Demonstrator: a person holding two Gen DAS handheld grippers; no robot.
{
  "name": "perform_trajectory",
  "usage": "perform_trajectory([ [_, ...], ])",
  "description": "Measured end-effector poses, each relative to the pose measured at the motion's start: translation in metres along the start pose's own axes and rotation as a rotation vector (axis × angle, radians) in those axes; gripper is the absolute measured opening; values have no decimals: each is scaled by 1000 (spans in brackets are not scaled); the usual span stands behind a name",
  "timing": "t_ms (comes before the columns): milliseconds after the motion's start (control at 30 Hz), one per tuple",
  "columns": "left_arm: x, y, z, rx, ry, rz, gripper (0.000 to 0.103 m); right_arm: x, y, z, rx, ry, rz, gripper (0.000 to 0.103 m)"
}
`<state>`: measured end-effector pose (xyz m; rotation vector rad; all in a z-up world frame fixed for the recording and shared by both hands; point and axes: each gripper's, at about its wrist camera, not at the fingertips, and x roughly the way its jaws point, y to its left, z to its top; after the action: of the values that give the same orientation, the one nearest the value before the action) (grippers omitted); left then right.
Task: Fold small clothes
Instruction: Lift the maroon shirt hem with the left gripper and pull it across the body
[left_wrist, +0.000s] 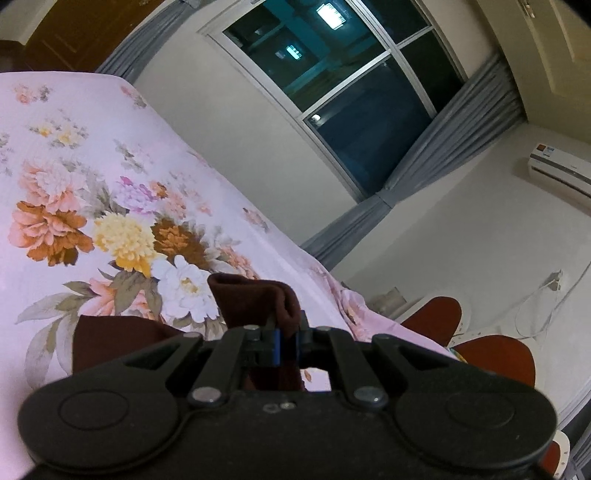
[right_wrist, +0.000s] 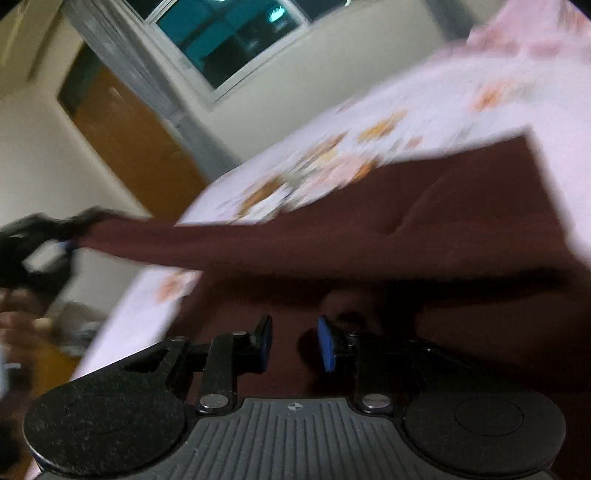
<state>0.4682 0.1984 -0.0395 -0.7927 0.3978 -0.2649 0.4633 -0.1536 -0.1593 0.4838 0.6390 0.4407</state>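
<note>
We find the left gripper (left_wrist: 287, 334) clamped on a bunched fold of the dark maroon garment (left_wrist: 255, 299), soft knit, raised off the floral bedsheet (left_wrist: 74, 155). The right gripper (right_wrist: 293, 341) stands with its blue pads (right_wrist: 325, 345) parted and gripping nothing, above the garment, which lies spread near us across the pink, flower-printed sheet.

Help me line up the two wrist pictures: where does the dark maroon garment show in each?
Left wrist: maroon garment at bottom centre, a fold pinched in the left gripper.
Right wrist: garment fills the centre and right, stretching left to the left gripper; right gripper open over it.
Shared landmark: floral bedsheet.
</note>
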Motion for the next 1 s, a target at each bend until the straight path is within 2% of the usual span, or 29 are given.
perform_trajectory([
  [33, 0, 1, 0, -3, 4, -5, 5, -8, -10, 3, 52, -44, -70, 27],
  [100, -1, -1, 0, 9, 3, -16, 5, -27, -34, 5, 178, -119, -137, 28],
  [200, 3, -14, 6, 13, 5, -57, 5, -50, -46, -2, 224, -176, -174, 28],
  [333, 13, -41, 14, 66, 10, -82, 5, -53, -19, -3, 78, -192, -118, 28],
  [367, 13, -46, 14, 78, 9, -82, 5, -55, -14, -8, 32, -184, -100, 28],
  [433, 15, -54, 16, 95, 11, -84, 5, -35, 3, -4, -53, -140, -58, 28],
  [533, 16, -61, 20, 114, 13, -77, 5, 1, 15, -6, -139, 15, 3, 28],
  [567, 16, -62, 21, 119, 12, -77, 5, 6, 18, -7, -162, 43, -9, 28],
  [633, 17, -64, 23, 127, 13, -69, 5, 11, 12, -8, -193, 76, -122, 27],
  [667, 18, -65, 24, 126, 13, -73, 5, 7, 5, -7, -176, 48, -157, 27],
  [733, 18, -69, 27, 131, 8, -88, 5, -1, -11, 1, -164, -49, -302, 27],
  [800, 21, -74, 28, 139, 10, -100, 5, -9, -34, 10, -79, -99, -321, 27],
  [867, 22, -81, 27, 157, 19, -117, 6, -24, -49, 14, -41, -160, -399, 28],
  [933, 23, -86, 25, 177, 18, -118, 5, -39, -65, 17, 40, -171, -369, 28],
  [1000, 20, -86, 25, 171, 4, -122, 4, -62, -58, 7, 9, -206, -388, 28],
])
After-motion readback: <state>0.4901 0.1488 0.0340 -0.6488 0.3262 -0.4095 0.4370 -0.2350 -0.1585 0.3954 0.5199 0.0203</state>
